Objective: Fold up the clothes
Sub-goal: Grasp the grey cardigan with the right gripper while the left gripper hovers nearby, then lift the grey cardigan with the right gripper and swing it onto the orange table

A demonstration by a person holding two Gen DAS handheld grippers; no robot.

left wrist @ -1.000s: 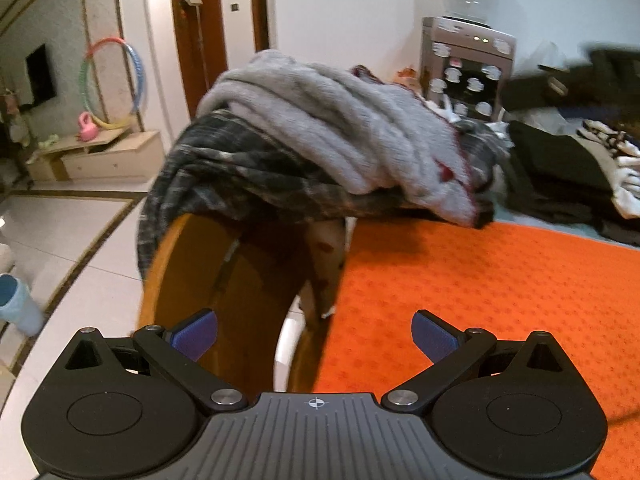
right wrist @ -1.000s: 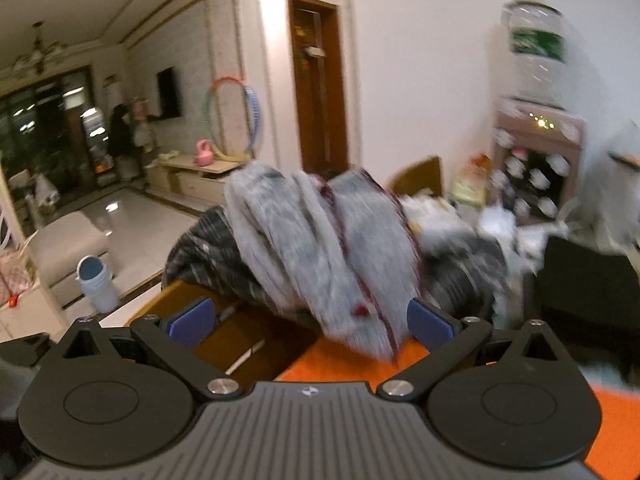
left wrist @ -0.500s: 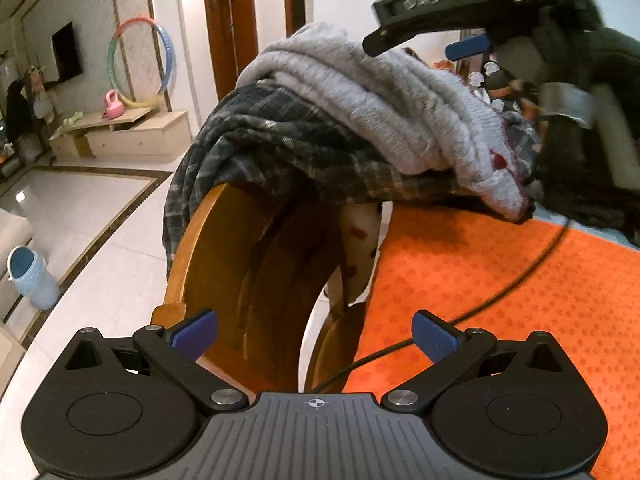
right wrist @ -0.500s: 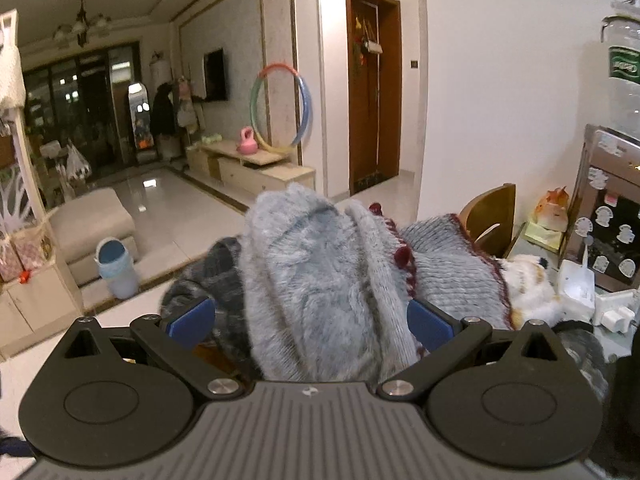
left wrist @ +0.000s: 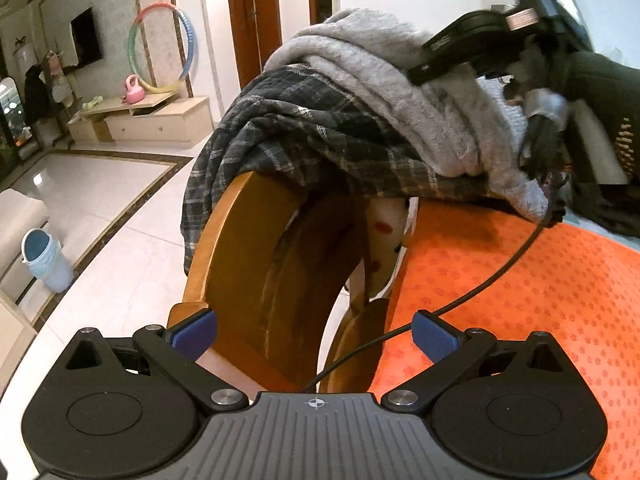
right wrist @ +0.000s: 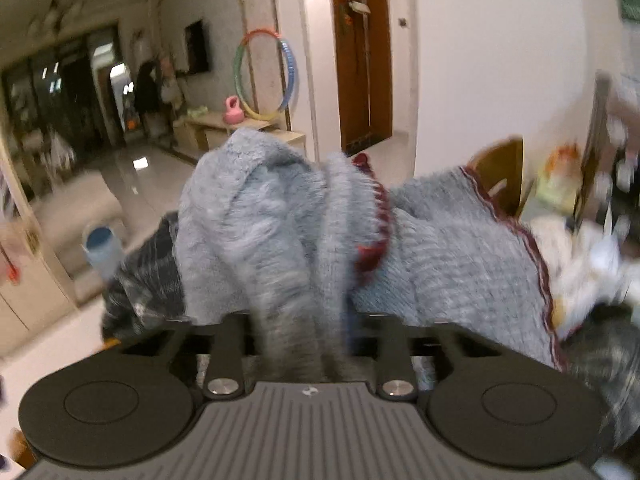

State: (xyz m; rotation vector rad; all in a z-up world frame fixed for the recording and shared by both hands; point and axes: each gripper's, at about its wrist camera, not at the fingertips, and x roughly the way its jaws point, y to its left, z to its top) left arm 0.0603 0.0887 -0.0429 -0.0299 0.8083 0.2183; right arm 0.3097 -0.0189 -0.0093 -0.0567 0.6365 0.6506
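Orange tablecloth (left wrist: 540, 300) beside wooden chair (left wrist: 256, 240); tiled floor, hula hoop (left wrist: 162, 46) on wall. Grey sweater (left wrist: 400, 92) draped over plaid shirt (left wrist: 288, 132) on chair back. Left gripper (left wrist: 314, 334): jaws wide, empty. Seen only from right wrist: right gripper (right wrist: 298, 332) clamped on sweater fold, jaws narrow; wide half a second ago.

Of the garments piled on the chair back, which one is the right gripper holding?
The fuzzy grey sweater with dark red trim, on top of the pile. The right gripper is shut on it; the dark plaid shirt lies beneath, ungripped.
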